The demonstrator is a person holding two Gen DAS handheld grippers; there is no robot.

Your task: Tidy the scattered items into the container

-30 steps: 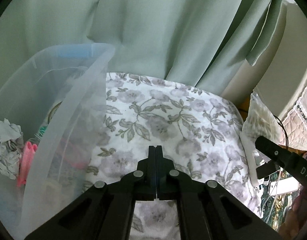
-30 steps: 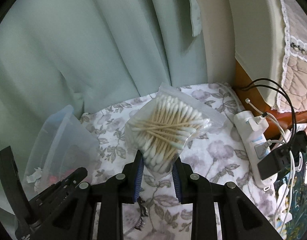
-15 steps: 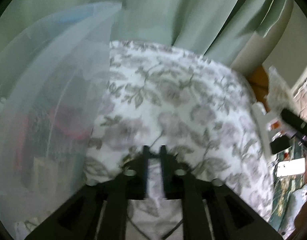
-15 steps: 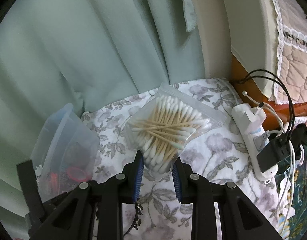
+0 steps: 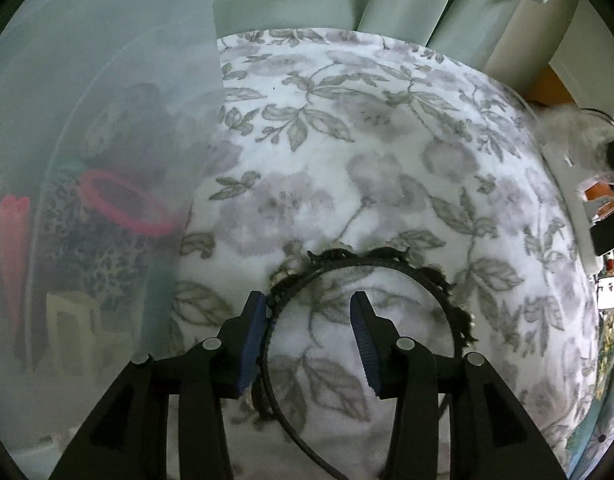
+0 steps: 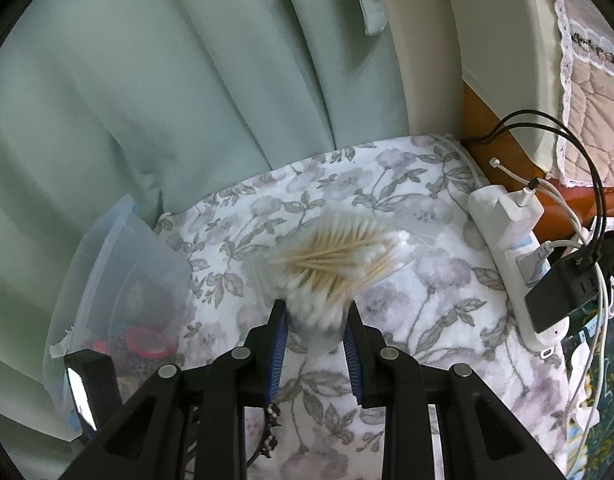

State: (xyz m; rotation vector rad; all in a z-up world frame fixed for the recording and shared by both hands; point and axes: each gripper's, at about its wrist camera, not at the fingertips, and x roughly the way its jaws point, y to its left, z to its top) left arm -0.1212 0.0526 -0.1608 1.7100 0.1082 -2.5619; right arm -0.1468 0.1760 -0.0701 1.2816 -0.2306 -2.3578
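one black headband [image 5: 387, 268] with a frilly trim lies flat on the flowered cloth [image 5: 367, 152], just beside the clear plastic bin [image 5: 107, 120] that already holds a pink ring and other bits. the left tongs [image 5: 307, 340] have just been opening and stand partly apart over the band's left side, one blue pad beside it, not pressing. the right tongs [image 6: 313, 344] are clamped on a clear bag of cotton swabs [image 6: 335, 256], held above the cloth. a white power strip [image 6: 519, 248] sits at the right edge.
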